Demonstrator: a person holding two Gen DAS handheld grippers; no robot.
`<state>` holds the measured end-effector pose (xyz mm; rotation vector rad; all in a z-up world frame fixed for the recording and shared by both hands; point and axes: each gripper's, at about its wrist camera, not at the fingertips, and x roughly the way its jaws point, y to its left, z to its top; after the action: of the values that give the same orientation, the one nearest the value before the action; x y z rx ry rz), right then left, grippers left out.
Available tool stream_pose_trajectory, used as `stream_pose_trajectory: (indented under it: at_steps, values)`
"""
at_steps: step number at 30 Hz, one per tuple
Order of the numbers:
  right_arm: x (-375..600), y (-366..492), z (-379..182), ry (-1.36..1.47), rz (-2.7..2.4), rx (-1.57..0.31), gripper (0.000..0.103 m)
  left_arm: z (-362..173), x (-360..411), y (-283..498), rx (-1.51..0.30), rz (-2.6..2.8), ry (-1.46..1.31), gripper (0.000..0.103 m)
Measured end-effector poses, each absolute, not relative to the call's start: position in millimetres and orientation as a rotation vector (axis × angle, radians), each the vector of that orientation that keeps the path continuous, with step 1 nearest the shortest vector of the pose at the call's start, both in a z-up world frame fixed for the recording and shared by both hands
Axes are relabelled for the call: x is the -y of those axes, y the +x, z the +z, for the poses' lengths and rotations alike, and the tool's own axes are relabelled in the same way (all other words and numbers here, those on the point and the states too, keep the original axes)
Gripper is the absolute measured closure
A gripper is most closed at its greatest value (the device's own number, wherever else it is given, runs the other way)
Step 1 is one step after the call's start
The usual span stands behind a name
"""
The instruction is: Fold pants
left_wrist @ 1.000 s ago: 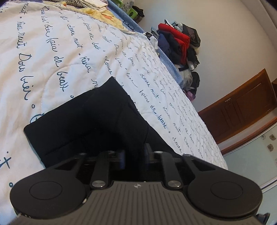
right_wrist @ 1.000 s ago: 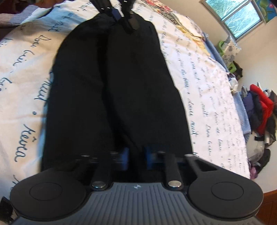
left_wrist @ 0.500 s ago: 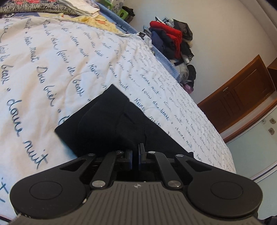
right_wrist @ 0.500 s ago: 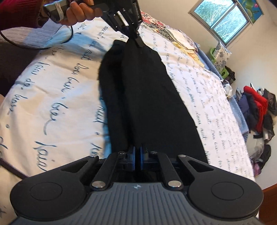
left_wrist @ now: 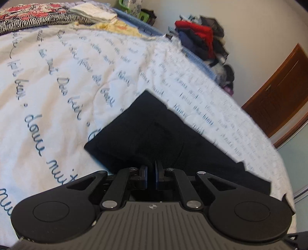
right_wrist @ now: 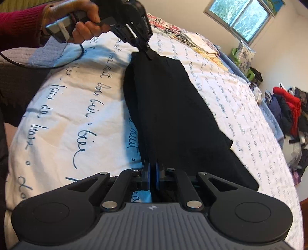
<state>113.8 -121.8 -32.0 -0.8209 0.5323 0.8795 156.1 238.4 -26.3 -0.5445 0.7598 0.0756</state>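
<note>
Black pants [right_wrist: 173, 107] lie lengthwise on the white quilt with blue script [right_wrist: 67, 115], folded into one long strip. My right gripper [right_wrist: 153, 173] is shut on the near end, with dark cloth between its blue pads. At the far end, a hand [right_wrist: 84, 25] holds my left gripper [right_wrist: 149, 52], which pinches the other end. In the left wrist view the pants [left_wrist: 154, 130] stretch away from the left gripper [left_wrist: 151, 169]. Its jaws are opening slightly, with fabric still between the pads.
A pile of red and dark clothes [left_wrist: 202, 40] sits past the bed's far side, also in the right wrist view [right_wrist: 288, 107]. A wooden cabinet [left_wrist: 279, 92] stands at the right. Folded patterned textiles [left_wrist: 38, 17] lie at the head of the bed, and a window [right_wrist: 242, 21] is beyond.
The two pant legs, side by side a second ago, now lie as one narrower strip. Both grippers closed on the cloth, shifted sideways and rolled; the left hand came into the right wrist view.
</note>
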Motion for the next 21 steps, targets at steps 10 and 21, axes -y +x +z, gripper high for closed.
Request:
stream_pose_trajectory:
  at_steps: [10, 21]
  values:
    - [155.7, 89.9, -8.3, -0.591, 0.745, -0.520, 0.095, 9.0, -246.6, 127.4, -0.733, 0.131, -0.496, 0.070]
    - [279.5, 62.1, -14.7, -0.154, 0.464, -0.860, 0.094, 27.6, -69.0, 162.5, -0.786, -0.418, -0.295, 0.050]
